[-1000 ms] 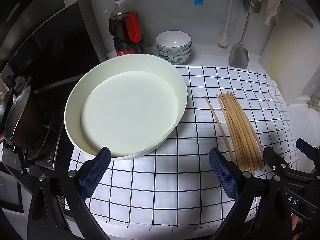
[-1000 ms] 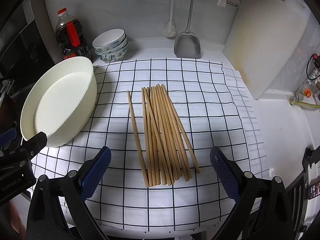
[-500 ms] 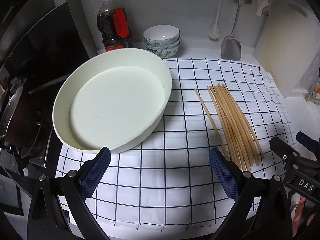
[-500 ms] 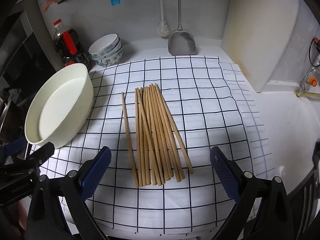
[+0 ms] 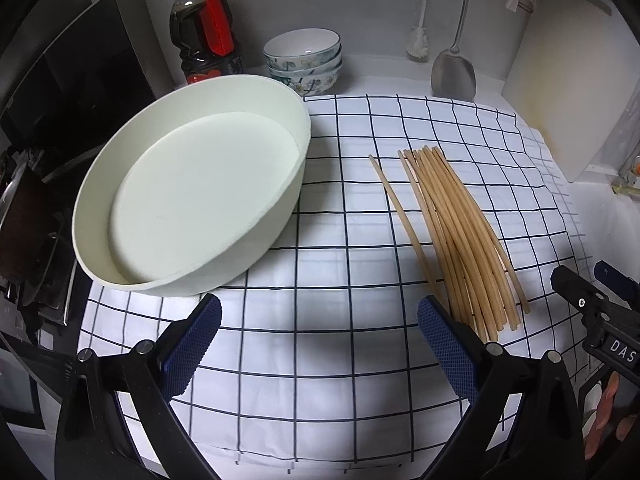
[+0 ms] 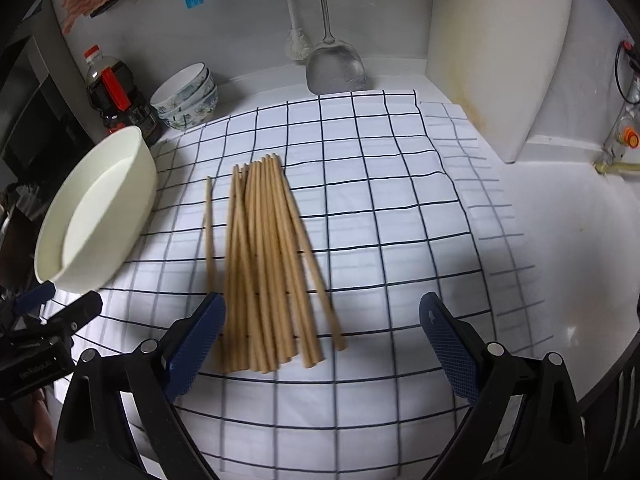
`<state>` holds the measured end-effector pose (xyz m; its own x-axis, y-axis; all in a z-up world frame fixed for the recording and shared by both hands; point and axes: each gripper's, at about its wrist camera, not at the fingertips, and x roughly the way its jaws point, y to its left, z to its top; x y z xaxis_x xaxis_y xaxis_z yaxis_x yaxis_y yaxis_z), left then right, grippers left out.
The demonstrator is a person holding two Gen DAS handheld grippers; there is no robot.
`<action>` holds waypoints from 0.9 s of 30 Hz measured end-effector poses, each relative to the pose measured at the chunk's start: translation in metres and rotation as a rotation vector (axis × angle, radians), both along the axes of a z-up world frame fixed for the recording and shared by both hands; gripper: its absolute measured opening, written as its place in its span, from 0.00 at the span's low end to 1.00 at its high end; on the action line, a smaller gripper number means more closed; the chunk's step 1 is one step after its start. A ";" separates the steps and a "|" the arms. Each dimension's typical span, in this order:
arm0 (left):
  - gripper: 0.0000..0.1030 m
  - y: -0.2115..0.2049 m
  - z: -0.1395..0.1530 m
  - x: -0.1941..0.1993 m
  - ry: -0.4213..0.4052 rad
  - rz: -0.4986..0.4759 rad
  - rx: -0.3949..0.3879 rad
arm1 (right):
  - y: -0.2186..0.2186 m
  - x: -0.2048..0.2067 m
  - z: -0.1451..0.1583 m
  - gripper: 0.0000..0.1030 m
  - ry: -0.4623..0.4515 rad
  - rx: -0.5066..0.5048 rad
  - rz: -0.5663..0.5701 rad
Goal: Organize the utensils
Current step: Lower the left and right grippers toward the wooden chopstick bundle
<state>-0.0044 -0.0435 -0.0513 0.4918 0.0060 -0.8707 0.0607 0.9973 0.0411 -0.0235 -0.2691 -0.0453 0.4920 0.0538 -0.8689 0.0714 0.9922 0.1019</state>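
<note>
Several wooden chopsticks [image 5: 452, 228] lie in a loose bundle on the checked cloth [image 5: 344, 208], with one stick apart on the left; they also show in the right wrist view [image 6: 268, 260]. A large empty cream basin [image 5: 192, 200] stands left of them, also seen in the right wrist view [image 6: 100, 216]. My left gripper [image 5: 320, 340] is open and empty over the cloth in front of the basin. My right gripper [image 6: 320, 340] is open and empty just in front of the near ends of the chopsticks.
A soy sauce bottle [image 5: 206, 28], stacked bowls [image 5: 304, 60], a hanging metal spatula [image 5: 454, 72] and a brush [image 5: 418, 44] stand along the back wall. A white cutting board [image 5: 572, 80] leans at the right. A stove with a pan [image 5: 24, 216] lies left.
Both grippers have shifted and tilted slightly. The right gripper has come closer to the chopsticks' near ends. Nothing was grasped, and both stay open.
</note>
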 end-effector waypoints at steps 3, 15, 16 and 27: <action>0.94 -0.007 -0.008 0.003 -0.003 -0.002 -0.011 | -0.006 0.002 -0.007 0.91 0.007 0.021 0.007; 0.94 -0.027 -0.027 0.010 -0.028 -0.026 -0.001 | -0.020 0.016 -0.033 0.91 0.005 -0.014 0.005; 0.94 -0.028 -0.028 0.011 -0.028 -0.027 -0.001 | -0.021 0.017 -0.036 0.91 0.003 -0.011 0.007; 0.94 -0.048 -0.050 0.031 -0.036 -0.025 -0.015 | -0.023 0.038 -0.058 0.91 -0.004 -0.088 0.056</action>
<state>0.0269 -0.0912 -0.1011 0.5227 -0.0201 -0.8523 0.0845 0.9960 0.0283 0.0150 -0.2920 -0.1036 0.4935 0.0050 -0.8697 0.0153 0.9998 0.0144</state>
